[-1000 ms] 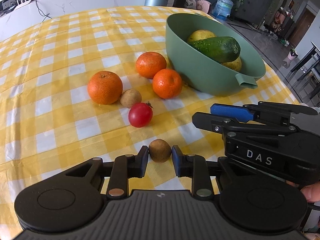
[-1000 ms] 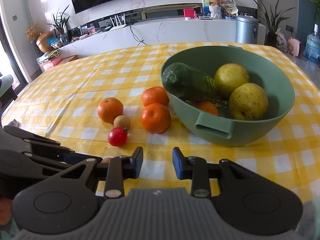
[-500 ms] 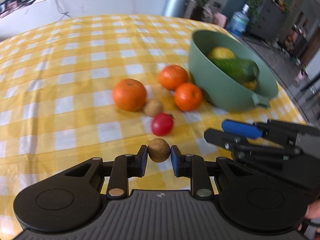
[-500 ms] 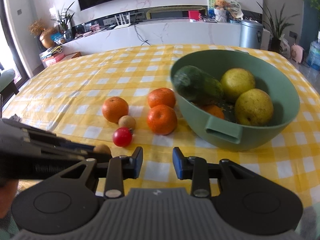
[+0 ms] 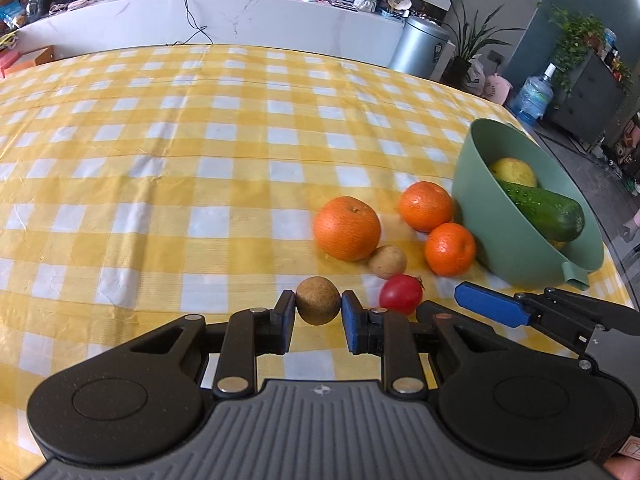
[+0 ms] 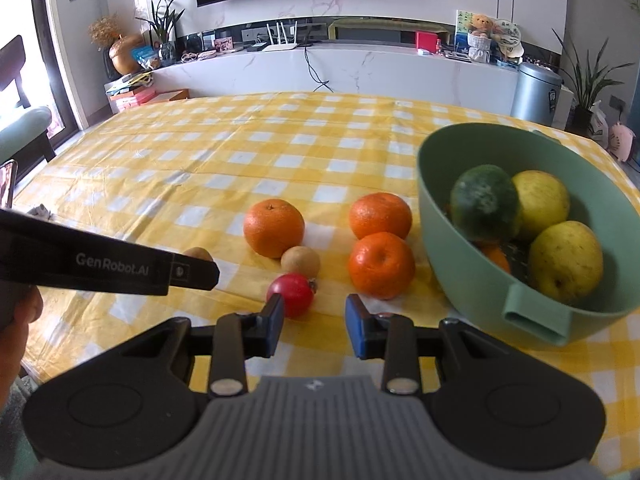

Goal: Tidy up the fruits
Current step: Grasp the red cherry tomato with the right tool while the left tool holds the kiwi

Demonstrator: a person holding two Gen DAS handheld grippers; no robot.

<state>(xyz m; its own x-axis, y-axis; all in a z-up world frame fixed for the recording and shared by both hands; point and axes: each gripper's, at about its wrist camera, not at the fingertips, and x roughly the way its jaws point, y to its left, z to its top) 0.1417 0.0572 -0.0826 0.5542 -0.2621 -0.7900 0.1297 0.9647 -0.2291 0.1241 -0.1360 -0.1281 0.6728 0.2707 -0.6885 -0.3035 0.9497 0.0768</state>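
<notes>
Left wrist view: left gripper [image 5: 318, 316] pinching a small brown round fruit [image 5: 318, 306] between its blue pads, clear of the yellow checked tablecloth [image 5: 160, 184]. Just beyond, a red tomato [image 5: 401, 294], a second small brown fruit [image 5: 387, 261] touching a large orange [image 5: 346, 228], and two smaller oranges [image 5: 426, 205] [image 5: 450, 249] close against the wall of a green bowl [image 5: 492, 236]. Inside the bowl, a cucumber [image 5: 544, 210] lying over a yellow pear [image 5: 513, 172]. At lower right, the right gripper [image 5: 490, 307] reaching in from the side, one blue pad showing.

Right wrist view: right gripper [image 6: 314, 326] with jaws apart and nothing between the pads, low over the cloth. Tomato [image 6: 295, 292] just past the left pad, partly hidden by it. Behind it, the loose brown fruit [image 6: 300, 261] against the large orange [image 6: 274, 228]; the two smaller oranges [image 6: 380, 216] [image 6: 381, 265] beside the bowl [image 6: 440, 248]. In the bowl, the cucumber [image 6: 485, 203] end-on, two yellow pears [image 6: 541, 200] [image 6: 565, 261] and a bit of orange fruit beneath. From the left, the left gripper [image 6: 200, 266] crossing the frame side-on, the held brown fruit [image 6: 198, 254] peeking above its tip; part of a hand [image 6: 18, 316] at the edge.
</notes>
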